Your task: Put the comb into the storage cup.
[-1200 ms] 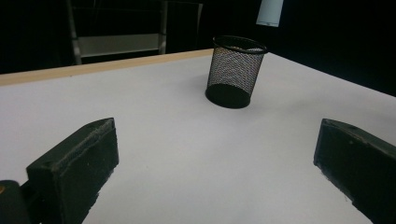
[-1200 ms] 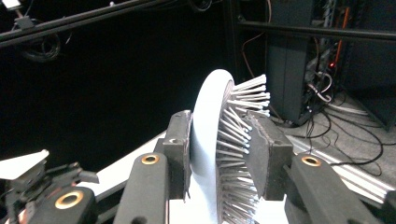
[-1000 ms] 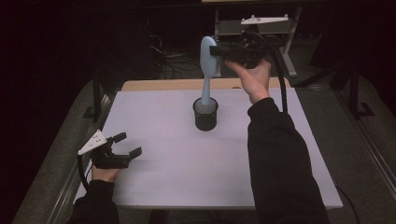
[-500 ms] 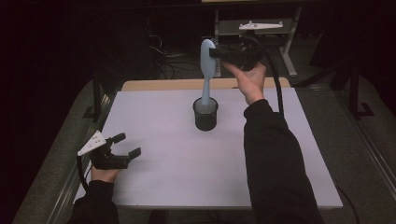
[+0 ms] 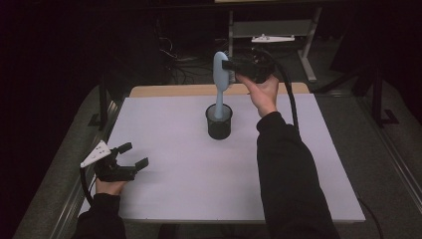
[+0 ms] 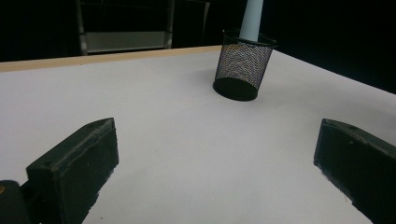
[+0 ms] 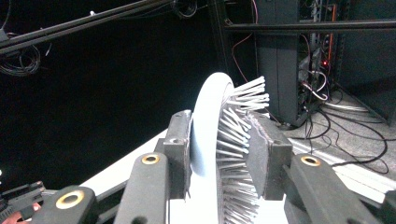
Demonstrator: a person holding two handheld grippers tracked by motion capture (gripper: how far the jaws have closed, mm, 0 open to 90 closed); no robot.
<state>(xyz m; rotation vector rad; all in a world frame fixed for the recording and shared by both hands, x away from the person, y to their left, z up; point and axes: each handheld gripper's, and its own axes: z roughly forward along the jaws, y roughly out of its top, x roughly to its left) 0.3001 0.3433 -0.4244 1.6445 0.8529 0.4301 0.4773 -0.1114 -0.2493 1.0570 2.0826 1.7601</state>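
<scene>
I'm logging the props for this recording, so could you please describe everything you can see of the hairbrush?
The hairbrush is pale blue and looks plastic, with pale bristles on one face of its oval head. It stands upright, handle down in the black mesh cup on the white table. The right gripper clamps its head, one jaw on the smooth back, one on the bristles.

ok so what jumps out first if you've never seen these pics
A pale blue hairbrush stands with its handle down in a black mesh cup at the middle of the white table. The right tongs are shut on its bristled head. The left tongs sit open near the table's front left.
</scene>
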